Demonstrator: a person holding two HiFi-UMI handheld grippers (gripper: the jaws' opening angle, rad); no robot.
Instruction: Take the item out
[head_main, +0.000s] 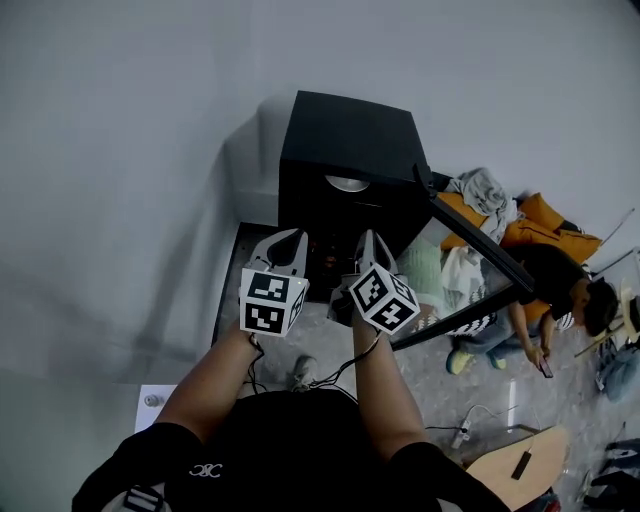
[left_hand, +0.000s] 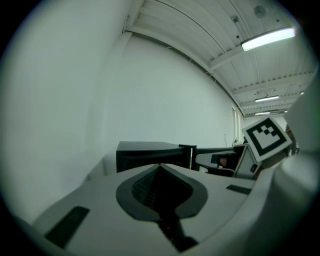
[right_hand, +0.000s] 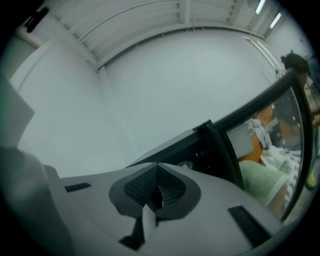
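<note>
A black cabinet (head_main: 345, 150) stands against the white wall with its glass door (head_main: 470, 265) swung open to the right. On a shelf inside lies a pale round item (head_main: 347, 183), which the right gripper view shows as a small pale disc (right_hand: 186, 165). My left gripper (head_main: 293, 238) and right gripper (head_main: 370, 238) hover side by side just in front of the opening, apart from the item. In the left gripper view the left gripper (left_hand: 160, 166) is shut and empty. The right gripper (right_hand: 157, 165) is shut too; a pale strip shows low in its slit.
A person (head_main: 560, 295) crouches on the floor at the right behind the open door, next to a heap of clothes (head_main: 500, 215). A wooden board (head_main: 515, 465) and a cable lie on the floor at the lower right. The wall closes off the left.
</note>
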